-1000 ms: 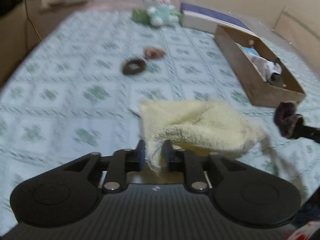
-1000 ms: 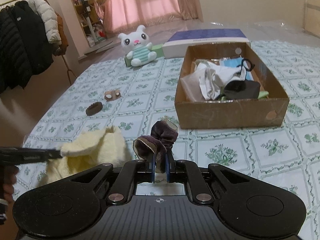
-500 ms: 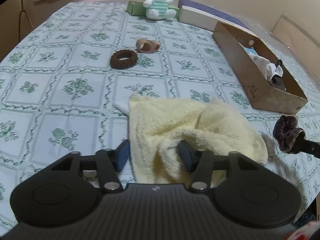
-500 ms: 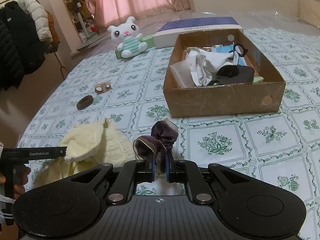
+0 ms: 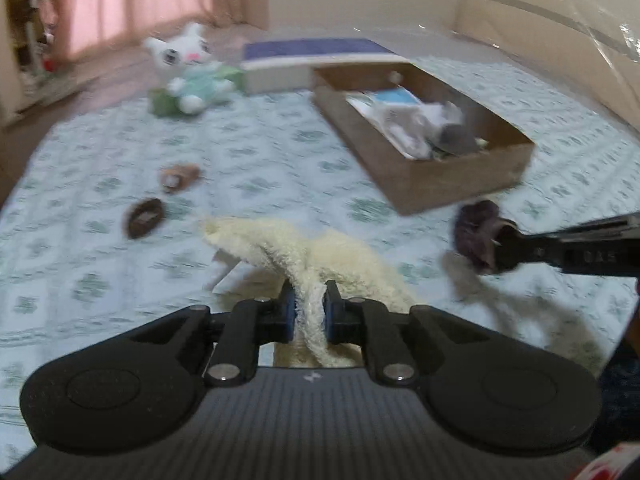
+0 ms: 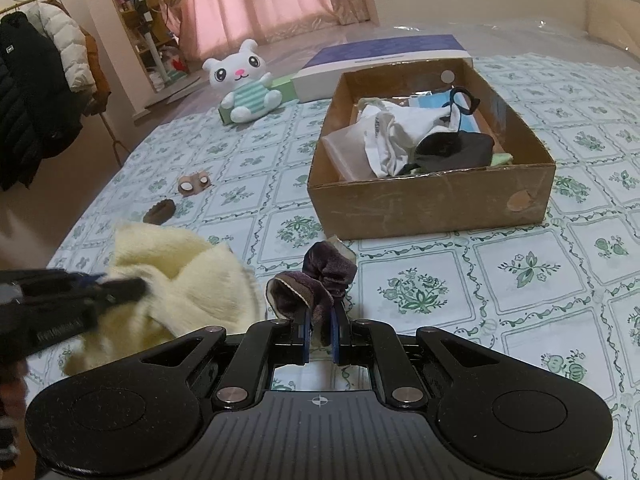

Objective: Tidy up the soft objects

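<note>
My left gripper is shut on a fold of the pale yellow fluffy towel and lifts it off the table; the towel also shows in the right wrist view. My right gripper is shut on a dark purple velvet scrunchie, held above the table; it also shows in the left wrist view. The open cardboard box with white and dark cloth items stands ahead of the right gripper.
A brown scrunchie and a tan hair tie lie on the green-patterned tablecloth. A white plush bunny and a blue-topped box sit at the far end. Coats hang at far left.
My left gripper opened over the towel, then shut on a fold and lifted it, swinging right. My right gripper kept hold of the purple scrunchie and moved a little closer to the box.
</note>
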### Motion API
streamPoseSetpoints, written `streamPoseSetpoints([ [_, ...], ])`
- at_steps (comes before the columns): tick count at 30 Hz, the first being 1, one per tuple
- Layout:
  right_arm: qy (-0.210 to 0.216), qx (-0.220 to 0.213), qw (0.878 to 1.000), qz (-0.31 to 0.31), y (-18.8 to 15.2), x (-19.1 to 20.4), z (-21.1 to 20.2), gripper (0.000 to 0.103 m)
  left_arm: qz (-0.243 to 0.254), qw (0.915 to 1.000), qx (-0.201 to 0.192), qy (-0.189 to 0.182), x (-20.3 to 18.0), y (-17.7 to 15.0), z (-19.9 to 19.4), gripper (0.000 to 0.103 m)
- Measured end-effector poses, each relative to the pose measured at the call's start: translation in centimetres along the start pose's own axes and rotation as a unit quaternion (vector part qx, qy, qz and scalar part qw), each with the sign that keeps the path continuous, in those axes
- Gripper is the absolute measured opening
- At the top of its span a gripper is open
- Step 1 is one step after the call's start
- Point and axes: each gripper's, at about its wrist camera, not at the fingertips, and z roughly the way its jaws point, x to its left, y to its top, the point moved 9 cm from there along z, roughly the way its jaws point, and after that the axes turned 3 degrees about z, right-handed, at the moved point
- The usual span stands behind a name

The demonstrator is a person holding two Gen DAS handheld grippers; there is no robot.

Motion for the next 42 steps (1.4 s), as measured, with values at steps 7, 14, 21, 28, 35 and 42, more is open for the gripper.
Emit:
streamPoseSetpoints([
  [7, -0.003, -0.002, 1.000, 0.008, 0.1, -0.6, -0.4, 0.010, -0.003, 0.9997, 0.024, -0.008, -1.7, -0.6, 3.0, 0.023],
  [14, -0.006, 0.001, 1.000, 0.021, 0.0, -1.6, -0.2, 0.010, -0.015, 0.9989, 0.041, 0.015, -0.6, -0.7, 4.4, 0.057],
  [21, -0.007, 0.000, 1.000, 0.023, 0.1, -1.7, -0.1, 0.010, -0.061, 0.9967, 0.052, -0.007, 0.2, -1.0, 5.5, 0.065],
  [28, -0.011, -0.001, 1.000, 0.025, 0.2, -2.0, -0.2, 0.010, -0.066, 0.9954, 0.044, -0.053, -0.7, -0.5, 5.4, 0.026],
  [35, -0.011, -0.009, 1.000, 0.023, 0.5, -1.9, -0.7, 0.010, -0.080, 0.9948, 0.038, -0.051, -0.4, 0.0, 3.9, 0.019],
  [42, -0.008, -0.021, 1.000, 0.022, 1.0, -1.8, -1.6, 0.010, -0.079, 0.9961, 0.000, -0.041, 0.5, 2.0, 0.5, 0.018],
])
